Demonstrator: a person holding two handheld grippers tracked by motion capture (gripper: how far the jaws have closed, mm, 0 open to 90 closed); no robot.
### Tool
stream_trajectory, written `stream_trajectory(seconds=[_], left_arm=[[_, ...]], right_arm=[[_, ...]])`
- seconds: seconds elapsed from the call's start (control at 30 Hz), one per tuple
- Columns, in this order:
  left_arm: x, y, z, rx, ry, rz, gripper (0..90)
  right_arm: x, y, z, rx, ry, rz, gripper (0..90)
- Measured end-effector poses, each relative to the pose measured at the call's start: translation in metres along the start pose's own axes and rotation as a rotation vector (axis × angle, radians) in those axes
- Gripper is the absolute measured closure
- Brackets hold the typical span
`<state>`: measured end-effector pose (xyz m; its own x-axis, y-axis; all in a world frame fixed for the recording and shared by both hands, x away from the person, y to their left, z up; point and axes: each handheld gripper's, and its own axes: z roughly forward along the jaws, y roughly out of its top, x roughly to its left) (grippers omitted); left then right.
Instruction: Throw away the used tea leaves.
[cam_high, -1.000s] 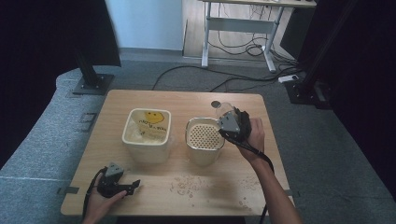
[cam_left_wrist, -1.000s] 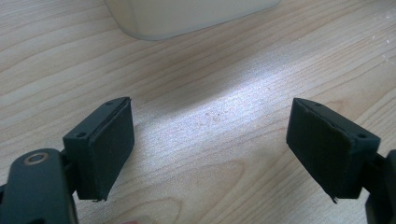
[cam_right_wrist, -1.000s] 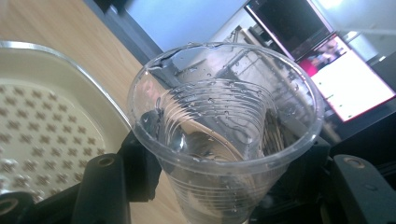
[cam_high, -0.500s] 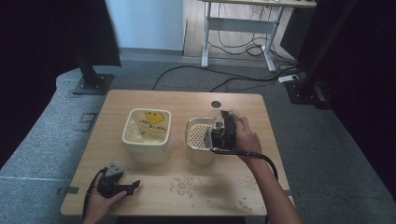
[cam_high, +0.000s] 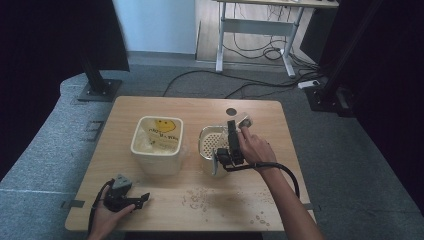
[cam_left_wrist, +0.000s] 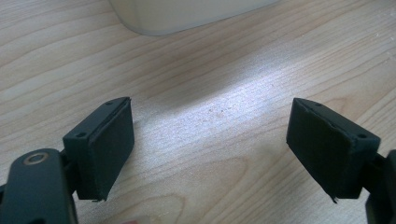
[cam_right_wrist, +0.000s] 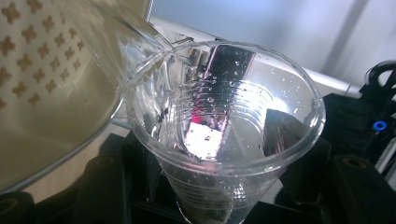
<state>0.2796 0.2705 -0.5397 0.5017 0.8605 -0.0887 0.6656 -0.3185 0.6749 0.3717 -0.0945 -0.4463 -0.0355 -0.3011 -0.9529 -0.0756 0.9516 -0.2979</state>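
Water is pouring from the clear plastic cup (cam_right_wrist: 224, 135) into the perforated strainer container (cam_high: 212, 145); in my judgement, tipping too steeply risks spilling onto the wooden table (cam_high: 250, 195). The right gripper (cam_high: 231, 150) is clamping the cup over the container rim. The left gripper (cam_left_wrist: 210, 144) is resting wide open, holding nothing.

Dim surroundings, soft daylight; table (cam_left_wrist: 224, 107) glare; blurred clear cup (cam_right_wrist: 224, 130).

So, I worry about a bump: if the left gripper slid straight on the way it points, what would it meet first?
Probably the cream container. The left gripper is open, with bare wooden table between its fingers and ahead; the container's base stands just beyond. How far is unclear.
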Motion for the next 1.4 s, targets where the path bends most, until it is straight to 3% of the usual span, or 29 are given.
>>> stream_trajectory(seconds=[0.17,0.2,0.4,0.47,0.53,0.8,0.9,1.0,1.1,1.17,1.2,1.23,1.27,1.4], left_arm=[[0.000,0.000,0.001,0.003,0.001,-0.001,15.2],[0.000,0.001,0.001,0.005,0.001,-0.001,15.1],[0.001,0.000,0.000,0.001,0.001,-0.005,15.1],[0.002,0.000,0.000,0.002,0.001,-0.008,15.0],[0.002,0.001,0.000,0.002,0.001,-0.007,15.0],[0.002,0.001,0.000,0.004,0.000,-0.011,15.0],[0.002,0.001,0.000,0.004,0.000,-0.009,15.0],[0.002,0.002,0.001,0.006,0.000,-0.013,15.0],[0.002,0.002,0.001,0.007,0.000,-0.010,15.0],[0.001,0.002,0.000,0.006,-0.003,-0.008,15.0],[0.002,0.002,0.000,0.007,-0.002,-0.010,15.0],[0.002,0.002,0.000,0.007,-0.002,-0.010,15.0],[0.002,0.002,0.000,0.006,-0.002,-0.011,15.0],[0.003,0.002,-0.001,0.005,-0.002,-0.011,15.0]], right_arm=[[0.002,0.001,0.001,0.014,-0.051,-0.126,39.9],[0.002,0.003,0.002,0.023,-0.065,-0.183,39.8],[0.003,0.003,0.003,0.035,-0.088,-0.217,39.8],[0.005,0.006,-0.001,0.019,-0.105,-0.264,39.8],[0.004,0.006,-0.001,0.018,-0.121,-0.252,39.9],[0.001,0.002,0.000,0.033,-0.112,-0.230,39.9],[-0.001,0.000,0.001,0.042,-0.122,-0.239,40.1],[-0.007,0.003,0.001,0.085,-0.181,-0.304,40.5],[-0.007,0.013,-0.002,0.062,-0.209,-0.420,40.7],[-0.016,0.011,0.001,0.101,-0.233,-0.407,40.9],[-0.015,0.012,0.002,0.120,-0.231,-0.465,40.9],[-0.015,0.012,0.002,0.120,-0.231,-0.465,40.9],[-0.011,0.013,0.002,0.109,-0.236,-0.505,40.9],[-0.010,0.013,0.004,0.127,-0.220,-0.481,40.9]])
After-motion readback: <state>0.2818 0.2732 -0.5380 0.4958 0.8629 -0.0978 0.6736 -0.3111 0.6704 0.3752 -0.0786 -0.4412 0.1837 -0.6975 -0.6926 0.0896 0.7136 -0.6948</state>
